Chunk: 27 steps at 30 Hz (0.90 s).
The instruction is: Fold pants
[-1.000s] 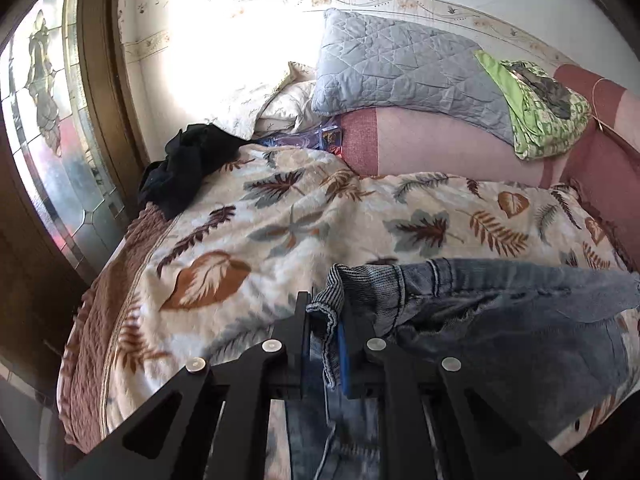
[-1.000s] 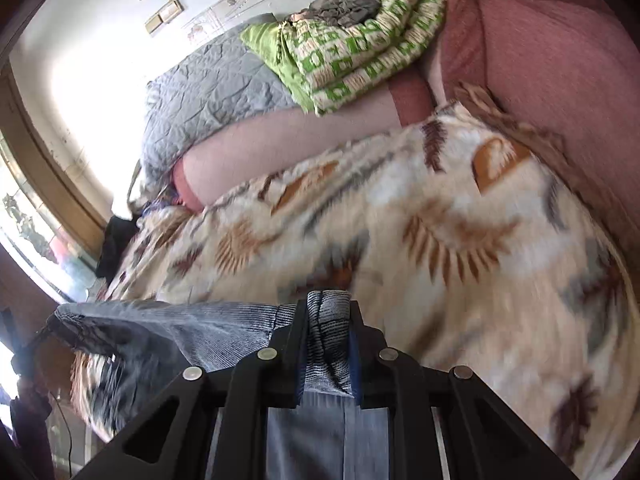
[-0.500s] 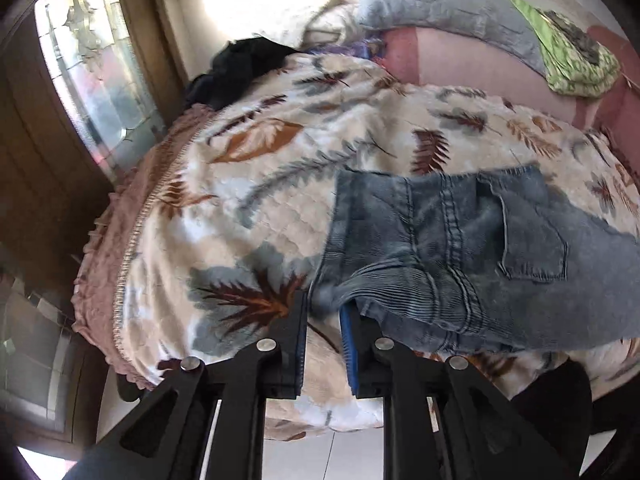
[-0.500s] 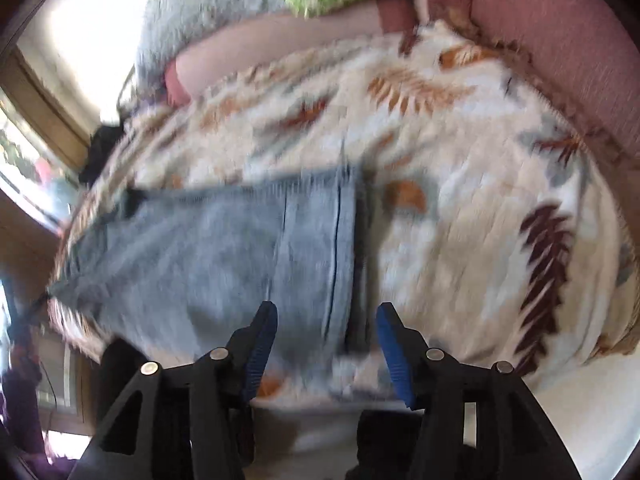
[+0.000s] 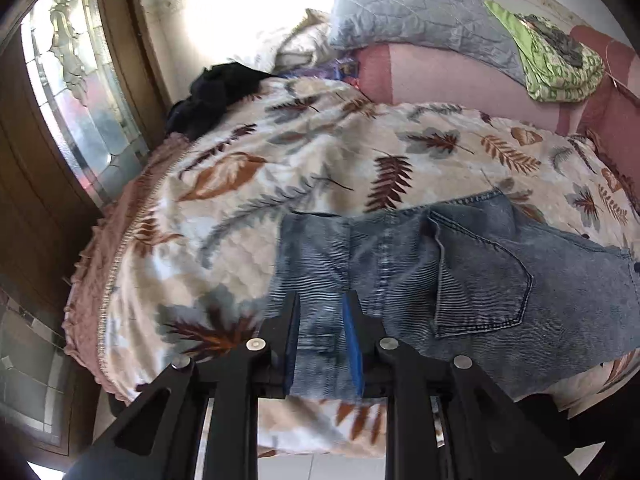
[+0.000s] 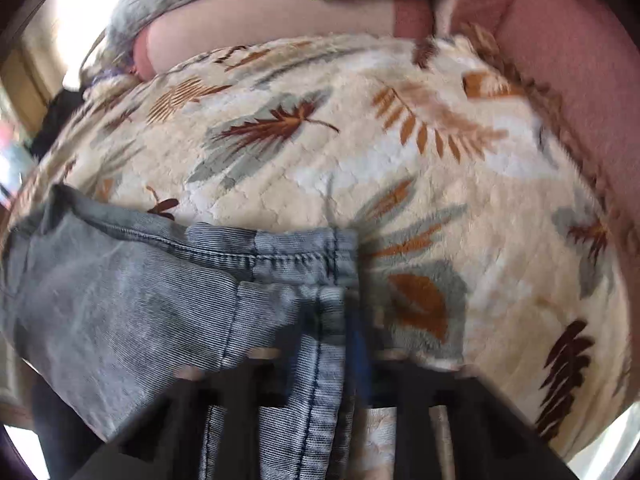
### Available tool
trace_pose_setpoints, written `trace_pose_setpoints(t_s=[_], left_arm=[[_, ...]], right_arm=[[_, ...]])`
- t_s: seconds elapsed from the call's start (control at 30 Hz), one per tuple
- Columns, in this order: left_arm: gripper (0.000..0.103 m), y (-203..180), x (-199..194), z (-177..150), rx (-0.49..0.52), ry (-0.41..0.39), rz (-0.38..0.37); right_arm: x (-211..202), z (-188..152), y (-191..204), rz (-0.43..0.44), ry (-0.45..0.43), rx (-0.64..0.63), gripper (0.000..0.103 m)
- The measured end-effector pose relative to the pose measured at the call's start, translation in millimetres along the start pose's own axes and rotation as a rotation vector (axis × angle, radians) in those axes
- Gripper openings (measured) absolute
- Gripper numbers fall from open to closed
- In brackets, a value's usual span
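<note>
Leafy bedspread (image 5: 248, 184) below, both grippers tilt downward: left gripper (image 5: 322, 336) jaws opening around jeans (image 5: 460, 280), right gripper (image 6: 340, 344) clamping them.

Daylight poured in from the upper left and blew the wall (image 5: 224, 4) out to white in the left wrist view, which was otherwise sharp. The stained-glass window (image 5: 76, 92) glowed softly. The right wrist view was smeared with motion blur, worst over the right gripper (image 6: 320, 360). Both fisheye pictures bulged, with dark vignetted corners.
</note>
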<state>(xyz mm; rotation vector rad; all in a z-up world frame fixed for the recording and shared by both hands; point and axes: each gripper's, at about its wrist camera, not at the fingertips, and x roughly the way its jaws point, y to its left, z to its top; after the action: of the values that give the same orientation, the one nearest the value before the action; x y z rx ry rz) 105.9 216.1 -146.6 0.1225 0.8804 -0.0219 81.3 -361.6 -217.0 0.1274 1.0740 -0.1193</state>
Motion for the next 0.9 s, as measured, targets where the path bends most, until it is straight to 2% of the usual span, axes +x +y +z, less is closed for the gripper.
trace_pose_setpoints(t_s=[0.13,0.27,0.33,0.37,0.4,0.43,0.5,0.57,0.63,0.7,0.77,0.8,0.9], left_arm=[[0.022,-33,23,9,0.011,0.011,-0.041],[0.022,-74,36,28,0.023,-0.009,-0.108],[0.022,-96,41,37,0.037,-0.008,-0.144],[0.022,-108,44,42,0.047,-0.007,-0.164],[0.028,-118,47,47,0.058,-0.005,-0.175],[0.044,-129,50,51,0.072,0.000,-0.175],[0.063,-148,58,58,0.095,0.013,-0.147],[0.063,-162,67,65,0.126,0.035,-0.144],[0.063,-168,76,69,0.141,0.063,-0.137],[0.063,-166,86,72,0.135,0.129,-0.067],[0.063,-148,74,69,0.086,0.100,-0.100],[0.063,-139,69,66,0.078,0.086,-0.090],[0.063,-99,52,44,0.050,0.060,0.006]], right_arm=[[-20,16,-5,-0.024,-0.078,0.027,0.010],[-22,34,-15,-0.021,-0.122,0.083,0.010],[-6,36,-19,0.003,-0.087,0.114,0.011],[2,36,-20,0.015,-0.062,0.124,0.014],[9,37,-18,0.023,-0.038,0.130,0.015],[11,34,-17,0.015,-0.033,0.142,0.016],[8,31,-17,0.021,-0.055,0.157,0.022],[-6,26,-18,0.048,-0.126,0.191,0.028],[-21,24,-11,0.133,-0.192,0.182,0.032],[-28,30,12,0.264,-0.182,0.100,0.032],[-32,40,50,0.331,-0.171,-0.013,0.032],[-32,45,70,0.376,-0.164,-0.063,0.032],[-24,62,137,0.507,-0.119,-0.213,0.032]])
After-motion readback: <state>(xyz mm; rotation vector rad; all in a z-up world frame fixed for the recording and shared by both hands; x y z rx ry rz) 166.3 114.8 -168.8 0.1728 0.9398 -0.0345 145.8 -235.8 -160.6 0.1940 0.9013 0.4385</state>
